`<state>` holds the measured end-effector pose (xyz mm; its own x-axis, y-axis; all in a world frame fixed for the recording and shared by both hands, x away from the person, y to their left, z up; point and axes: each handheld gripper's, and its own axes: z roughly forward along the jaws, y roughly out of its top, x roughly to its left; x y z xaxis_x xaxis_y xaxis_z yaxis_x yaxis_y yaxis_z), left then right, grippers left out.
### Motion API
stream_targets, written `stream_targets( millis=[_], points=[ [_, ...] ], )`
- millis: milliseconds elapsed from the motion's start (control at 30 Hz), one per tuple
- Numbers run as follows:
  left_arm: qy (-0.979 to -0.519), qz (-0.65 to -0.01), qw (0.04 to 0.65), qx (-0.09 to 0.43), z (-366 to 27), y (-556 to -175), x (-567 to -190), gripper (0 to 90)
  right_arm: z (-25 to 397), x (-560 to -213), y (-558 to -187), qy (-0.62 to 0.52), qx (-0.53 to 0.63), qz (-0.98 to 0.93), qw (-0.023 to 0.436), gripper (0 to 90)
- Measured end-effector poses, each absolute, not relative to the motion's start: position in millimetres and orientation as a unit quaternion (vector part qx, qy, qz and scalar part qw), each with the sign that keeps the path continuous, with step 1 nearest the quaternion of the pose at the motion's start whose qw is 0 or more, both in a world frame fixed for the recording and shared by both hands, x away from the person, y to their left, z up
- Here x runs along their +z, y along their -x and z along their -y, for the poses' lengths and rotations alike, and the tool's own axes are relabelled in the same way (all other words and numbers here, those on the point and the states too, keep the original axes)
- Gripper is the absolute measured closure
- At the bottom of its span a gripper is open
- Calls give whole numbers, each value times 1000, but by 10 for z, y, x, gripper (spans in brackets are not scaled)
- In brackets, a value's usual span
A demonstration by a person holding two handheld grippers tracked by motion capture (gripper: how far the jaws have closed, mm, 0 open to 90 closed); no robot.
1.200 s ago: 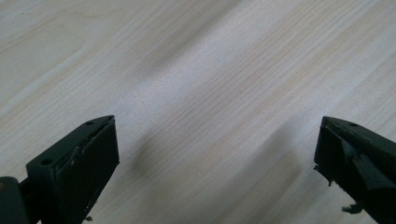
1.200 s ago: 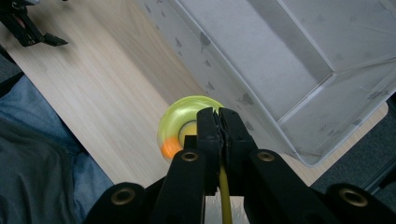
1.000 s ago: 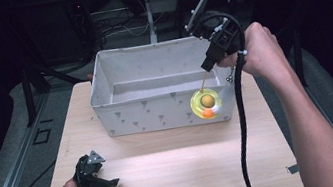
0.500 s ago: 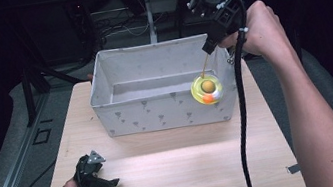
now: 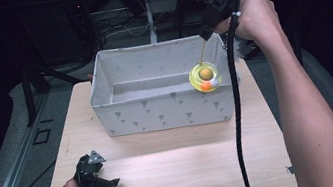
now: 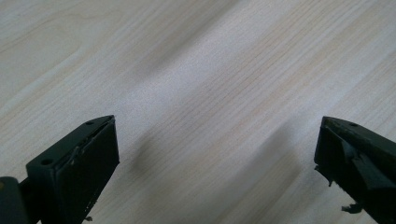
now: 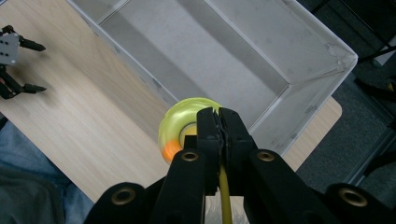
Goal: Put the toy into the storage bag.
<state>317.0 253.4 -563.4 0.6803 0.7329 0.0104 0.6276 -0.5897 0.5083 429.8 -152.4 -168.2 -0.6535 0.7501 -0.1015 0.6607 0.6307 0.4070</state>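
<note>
Yellow ring toy [image 5: 205, 77] is dangled by its string over the fabric bin [image 5: 157, 109], pinched in the right gripper [image 5: 206, 30]; the left gripper [image 6: 215, 163] is held wide apart above the table [image 5: 176, 168].

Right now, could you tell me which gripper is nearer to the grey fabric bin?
Right. The right gripper hangs above the grey fabric bin's right end, dangling a yellow ring toy; the left gripper rests on the table in front.

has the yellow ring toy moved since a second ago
Yes. The yellow ring toy, hanging from the right claw, rose from beside the fabric bin's front wall to above its rim.
</note>
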Motion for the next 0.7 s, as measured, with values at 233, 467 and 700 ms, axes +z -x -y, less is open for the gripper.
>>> stream_targets(
  millis=[233, 467, 700],
  points=[
    [-884, -386, 239, 111, -2539, -3167, -5636, 1, 1519, -1669, -4388, -406, 168, -887, 142, 882],
    [-884, -386, 240, 111, -2541, -3165, -5637, 1, 1517, -1660, -4494, -415, 166, -882, 149, 882],
    [-885, -384, 238, 109, -2533, -3165, -5642, 1, 1545, -1714, -4627, -423, 165, -879, 148, 883]
  ],
)
